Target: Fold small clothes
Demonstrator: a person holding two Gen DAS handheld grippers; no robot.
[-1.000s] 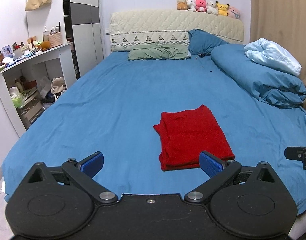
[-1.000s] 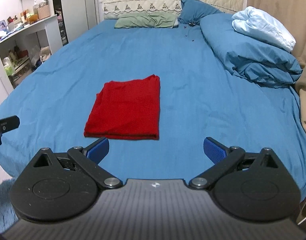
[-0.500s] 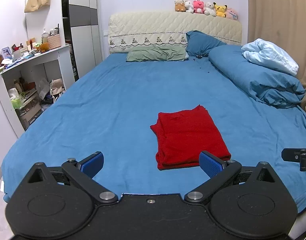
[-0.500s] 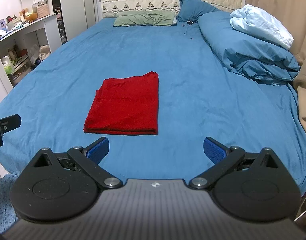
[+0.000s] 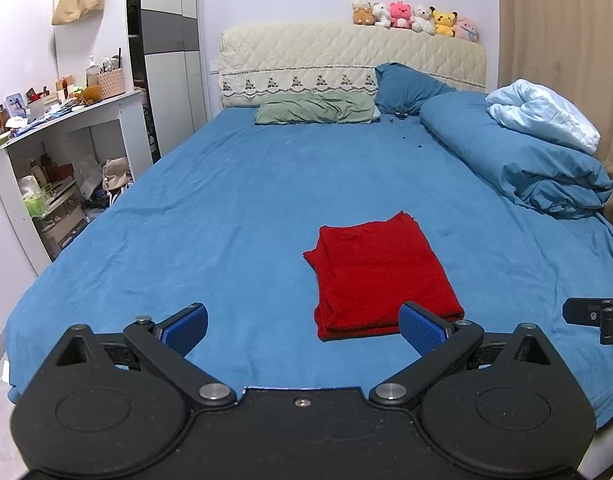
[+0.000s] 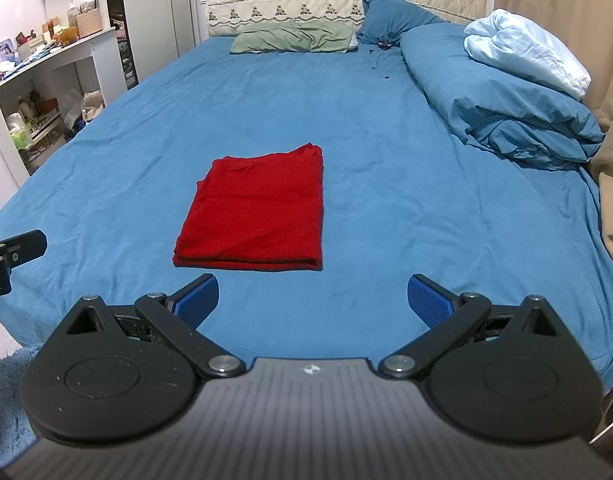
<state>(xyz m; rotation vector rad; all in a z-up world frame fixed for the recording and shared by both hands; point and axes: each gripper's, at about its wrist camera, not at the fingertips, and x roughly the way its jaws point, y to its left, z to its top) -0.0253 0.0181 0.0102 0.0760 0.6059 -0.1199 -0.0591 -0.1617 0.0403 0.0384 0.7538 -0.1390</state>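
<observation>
A red garment (image 5: 380, 274) lies folded into a neat rectangle on the blue bed sheet (image 5: 234, 208); it also shows in the right wrist view (image 6: 258, 212). My left gripper (image 5: 302, 328) is open and empty, held back from the garment's near edge and a little to its left. My right gripper (image 6: 312, 300) is open and empty, held back from the garment and to its right. Neither gripper touches the cloth.
A rolled blue duvet (image 5: 518, 164) with a light blue blanket (image 5: 542, 114) lies along the right side. Pillows (image 5: 318, 108) and a headboard with plush toys (image 5: 414, 18) stand at the far end. A cluttered white desk (image 5: 62, 120) stands left of the bed.
Both grippers have drawn back from the folded garment toward the foot of the bed, so it looks smaller and farther off. The garment has not moved.
</observation>
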